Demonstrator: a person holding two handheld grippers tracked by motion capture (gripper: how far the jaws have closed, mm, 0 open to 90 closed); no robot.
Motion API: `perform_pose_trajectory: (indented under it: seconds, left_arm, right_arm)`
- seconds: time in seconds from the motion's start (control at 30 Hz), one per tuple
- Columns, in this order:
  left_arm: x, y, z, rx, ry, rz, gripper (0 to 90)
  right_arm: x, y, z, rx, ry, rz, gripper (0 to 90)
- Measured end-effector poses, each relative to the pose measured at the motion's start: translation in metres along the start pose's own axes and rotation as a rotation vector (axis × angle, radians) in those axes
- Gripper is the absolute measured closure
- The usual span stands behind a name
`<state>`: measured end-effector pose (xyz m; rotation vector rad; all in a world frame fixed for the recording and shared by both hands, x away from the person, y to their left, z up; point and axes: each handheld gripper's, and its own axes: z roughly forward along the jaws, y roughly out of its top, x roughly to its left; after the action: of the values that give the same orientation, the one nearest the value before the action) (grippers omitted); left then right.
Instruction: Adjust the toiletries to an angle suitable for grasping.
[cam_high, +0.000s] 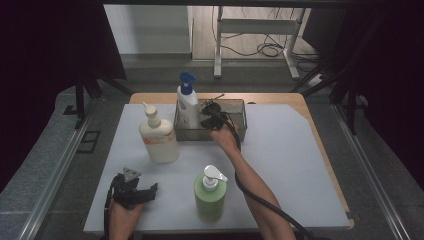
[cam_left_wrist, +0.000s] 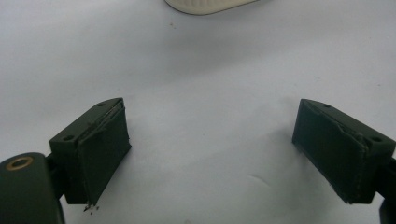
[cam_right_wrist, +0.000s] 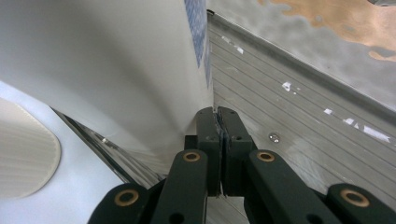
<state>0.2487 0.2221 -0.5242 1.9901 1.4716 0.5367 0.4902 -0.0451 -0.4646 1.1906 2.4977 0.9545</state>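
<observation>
1. Nearest me, my left tool (cam_high: 145, 191) rests low on the white counter (cam_high: 290, 165), on the near side of the metal basket (cam_high: 235, 131) and well to its left. In the left gripper view its jaws stand wide apart over bare counter with nothing between them: released, parked out of the way, I judge, while the other hand works.

2. A green pump bottle (cam_high: 210, 197) stands upright near the counter's front edge, well short of the basket. A cream pump bottle (cam_high: 159, 140) stands just beside the basket's left end. Both look like they are waiting their turn.

3. My right tool (cam_high: 206, 119) reaches over the basket's near wall into its left half. In the right gripper view the two jaws are pressed flat together, clenched on nothing, their tips right against the side of the white bottle with the blue pump (cam_right_wrist: 107, 70); I cannot tell whether they touch it. I judge the closed tool is there to nudge or steady the bottle rather than grip it.

4. That bottle (cam_high: 187, 107) stands upright inside the basket at its left end, its blue pump head rising well above the rim. Its body is smooth and white, with a blue printed label edge (cam_right_wrist: 196, 28) showing in the right gripper view. The basket floor (cam_right_wrist: 289, 107) beside it is ribbed grey metal.
</observation>
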Motion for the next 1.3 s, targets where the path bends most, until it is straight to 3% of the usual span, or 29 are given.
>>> perform_pose_trajectory:
  seconds: [0.8,1.3]
  left_arm:
    - [0.0,0.0,0.0,0.0,0.0,0.0,10.1]
    - [0.0,0.001,0.001,0.0,0.001,0.0,10.0]
  right_arm:
    - [0.024,0.008,0.011,-0.003,0.032,-0.047,85.4]
    - [0.027,0.009,0.008,-0.016,0.037,-0.058,85.8]
